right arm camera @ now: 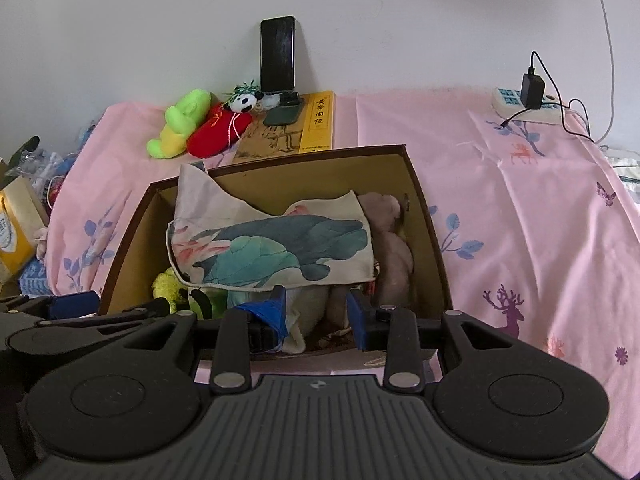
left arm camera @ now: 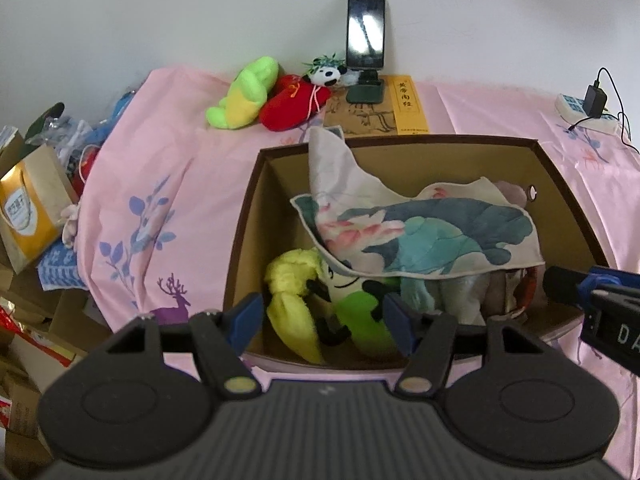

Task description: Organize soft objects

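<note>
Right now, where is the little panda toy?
In both views the panda toy sits at the back of the pink bedsheet by the wall, between the red plush and the phone stand, outside the box.

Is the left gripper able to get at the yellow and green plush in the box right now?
Probably yes. The left gripper is open just above the yellow and green plush, whose near part lies uncovered in the box. The printed cloth covers only its far side.
</note>
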The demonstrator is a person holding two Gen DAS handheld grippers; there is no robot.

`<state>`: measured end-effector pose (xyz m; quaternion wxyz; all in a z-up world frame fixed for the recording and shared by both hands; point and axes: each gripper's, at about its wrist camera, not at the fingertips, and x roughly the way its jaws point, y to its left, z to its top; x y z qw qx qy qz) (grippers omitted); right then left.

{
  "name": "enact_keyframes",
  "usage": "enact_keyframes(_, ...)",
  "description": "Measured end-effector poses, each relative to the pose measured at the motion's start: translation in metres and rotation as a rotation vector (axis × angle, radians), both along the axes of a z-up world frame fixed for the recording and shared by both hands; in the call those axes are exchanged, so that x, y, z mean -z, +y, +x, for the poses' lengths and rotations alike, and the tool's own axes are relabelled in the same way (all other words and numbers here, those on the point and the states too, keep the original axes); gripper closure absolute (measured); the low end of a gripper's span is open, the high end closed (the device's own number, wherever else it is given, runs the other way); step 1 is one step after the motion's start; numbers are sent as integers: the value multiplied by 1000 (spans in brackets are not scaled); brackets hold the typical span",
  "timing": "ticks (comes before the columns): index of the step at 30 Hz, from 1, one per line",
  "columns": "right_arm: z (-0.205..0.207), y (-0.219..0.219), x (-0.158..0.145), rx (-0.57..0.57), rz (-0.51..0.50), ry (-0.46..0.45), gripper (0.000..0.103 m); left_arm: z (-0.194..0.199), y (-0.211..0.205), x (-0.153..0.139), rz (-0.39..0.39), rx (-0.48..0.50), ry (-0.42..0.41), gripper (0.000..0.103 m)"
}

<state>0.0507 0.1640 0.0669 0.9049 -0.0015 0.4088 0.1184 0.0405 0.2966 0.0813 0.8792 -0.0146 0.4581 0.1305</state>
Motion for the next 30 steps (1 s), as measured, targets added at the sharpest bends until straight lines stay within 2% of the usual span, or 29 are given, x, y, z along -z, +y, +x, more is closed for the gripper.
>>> enact_keyframes(15,11,14,11,15,-29,53,86,5,11,10,-62,11,41,37)
enact_keyframes(30,13,3,13,58,-11,48,85,14,5,12,-52,21,42,37)
